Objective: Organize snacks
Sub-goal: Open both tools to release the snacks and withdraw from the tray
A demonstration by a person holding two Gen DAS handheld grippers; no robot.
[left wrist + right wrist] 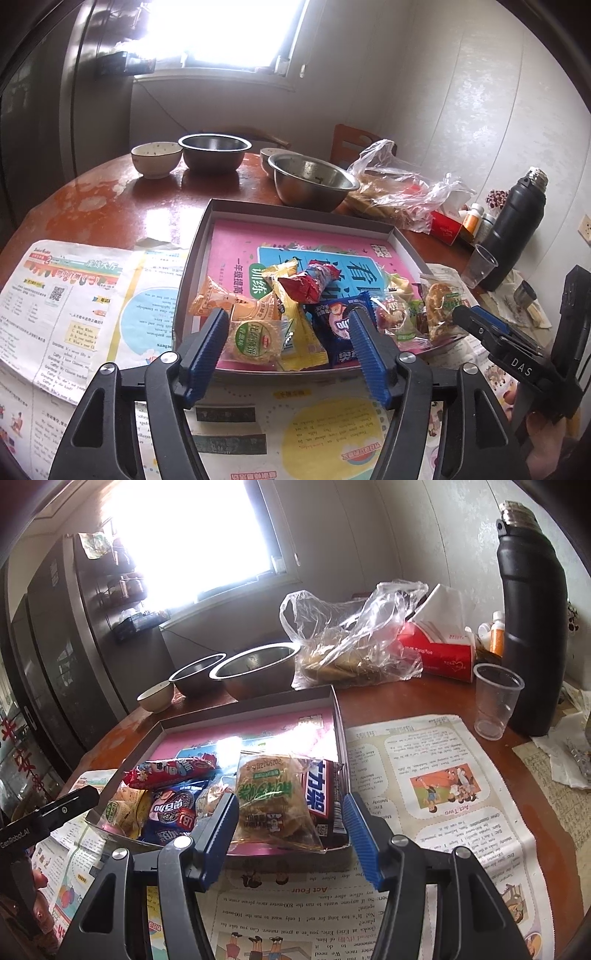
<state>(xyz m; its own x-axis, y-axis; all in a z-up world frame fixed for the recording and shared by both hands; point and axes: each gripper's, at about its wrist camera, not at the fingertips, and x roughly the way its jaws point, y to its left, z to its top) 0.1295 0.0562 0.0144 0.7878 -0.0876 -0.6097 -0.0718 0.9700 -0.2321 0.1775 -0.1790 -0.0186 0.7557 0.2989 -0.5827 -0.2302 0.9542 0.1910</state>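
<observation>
Right now the snacks (295,310) sit heaped at the near end of the box (199,236) on the tabletop (122,199). My left claw (288,332) and right claw (290,818) gape, holding nothing. Closing blind, I could pinch two wrappers together or shove the box.

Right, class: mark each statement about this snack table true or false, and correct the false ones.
1. The snacks lie in a shallow box. True.
2. The clear plastic cup is full of juice. False: it looks empty.
3. The black flask stands upright beside the cup. True.
4. The left gripper is clamped on a snack. False: its fingers stand apart, gripping nothing.
5. The metal bowls hold snacks. False: no snack shows in them.
</observation>
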